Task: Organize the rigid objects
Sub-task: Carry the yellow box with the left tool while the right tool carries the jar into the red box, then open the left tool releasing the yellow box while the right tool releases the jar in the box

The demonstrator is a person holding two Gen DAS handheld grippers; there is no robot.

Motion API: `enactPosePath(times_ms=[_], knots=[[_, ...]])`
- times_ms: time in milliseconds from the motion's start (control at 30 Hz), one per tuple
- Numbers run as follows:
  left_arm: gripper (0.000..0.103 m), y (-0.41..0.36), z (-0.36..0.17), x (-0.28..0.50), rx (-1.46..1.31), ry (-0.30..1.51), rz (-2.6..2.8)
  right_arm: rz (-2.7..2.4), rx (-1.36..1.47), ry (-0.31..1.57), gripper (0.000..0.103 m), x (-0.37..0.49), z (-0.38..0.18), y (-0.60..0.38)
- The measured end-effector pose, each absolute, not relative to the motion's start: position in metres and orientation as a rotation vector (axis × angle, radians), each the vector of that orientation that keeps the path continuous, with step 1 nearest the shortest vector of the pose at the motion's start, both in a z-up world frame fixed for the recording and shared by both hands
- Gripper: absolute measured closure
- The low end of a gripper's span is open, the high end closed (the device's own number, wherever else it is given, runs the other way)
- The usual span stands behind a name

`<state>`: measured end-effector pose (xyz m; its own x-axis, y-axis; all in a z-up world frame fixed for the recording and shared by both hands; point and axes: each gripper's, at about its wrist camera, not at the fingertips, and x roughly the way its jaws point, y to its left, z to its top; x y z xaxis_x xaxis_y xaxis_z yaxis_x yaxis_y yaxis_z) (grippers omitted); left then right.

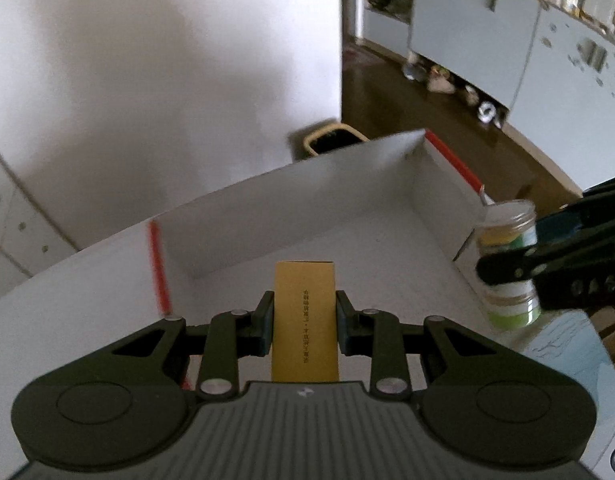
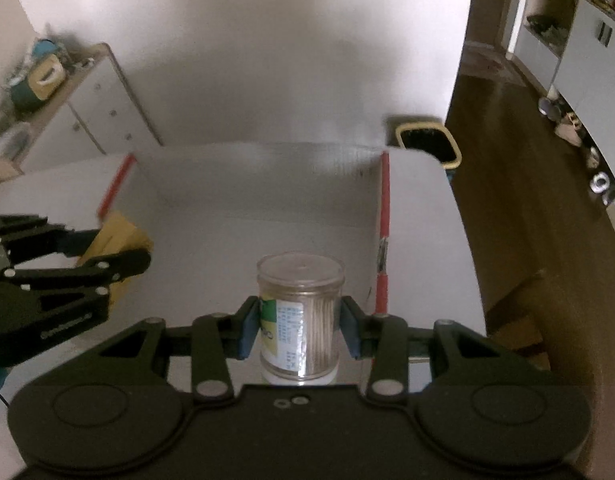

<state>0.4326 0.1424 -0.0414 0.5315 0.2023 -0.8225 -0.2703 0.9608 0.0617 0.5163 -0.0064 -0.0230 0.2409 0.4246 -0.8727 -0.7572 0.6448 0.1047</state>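
My left gripper (image 1: 305, 322) is shut on a flat yellow box (image 1: 304, 320) with dark printing, held above the floor of an open white carton (image 1: 291, 196) with red tape on its edges. My right gripper (image 2: 299, 330) is shut on a clear plastic jar (image 2: 300, 316) of thin sticks with a green and white label. In the left wrist view that jar (image 1: 507, 264) and the right gripper (image 1: 511, 268) hang at the carton's right wall. In the right wrist view the left gripper (image 2: 119, 256) holds the yellow box (image 2: 115, 236) at the carton's (image 2: 267, 184) left side.
A black bin with a yellow rim (image 2: 427, 140) stands on the brown floor behind the carton. A white wall rises beyond. White cabinets (image 1: 487, 40) with small items at their foot line the right. A drawer unit (image 2: 91, 112) with clutter on top stands at the left.
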Motion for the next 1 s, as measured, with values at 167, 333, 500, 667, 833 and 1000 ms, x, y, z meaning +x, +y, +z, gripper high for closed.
enactPosePath(times_ms=[167, 333, 500, 667, 833, 1000], knots=[[0.074, 0.149, -0.068, 0.458, -0.051, 1.017, 0.225, 0.804, -0.397, 1.100, 0.062, 0.519, -0.051, 0.006], [0.074, 0.157, -0.087, 0.476, -0.053, 1.054, 0.193, 0.782, -0.419, 1.129, 0.062, 0.517, -0.070, 0.012], [0.074, 0.160, -0.102, 0.492, -0.038, 1.102, 0.170, 0.788, -0.492, 1.092, 0.062, 0.507, -0.073, 0.025], [0.074, 0.163, -0.115, 0.502, -0.017, 1.142, 0.172, 0.800, -0.538, 1.094, 0.062, 0.497, -0.077, 0.035], [0.074, 0.169, -0.129, 0.508, -0.023, 1.192, 0.176, 0.819, -0.534, 1.120, 0.062, 0.495, -0.083, 0.035], [0.073, 0.173, -0.138, 0.516, -0.033, 1.220, 0.177, 0.813, -0.517, 1.125, 0.062, 0.494, -0.081, 0.036]])
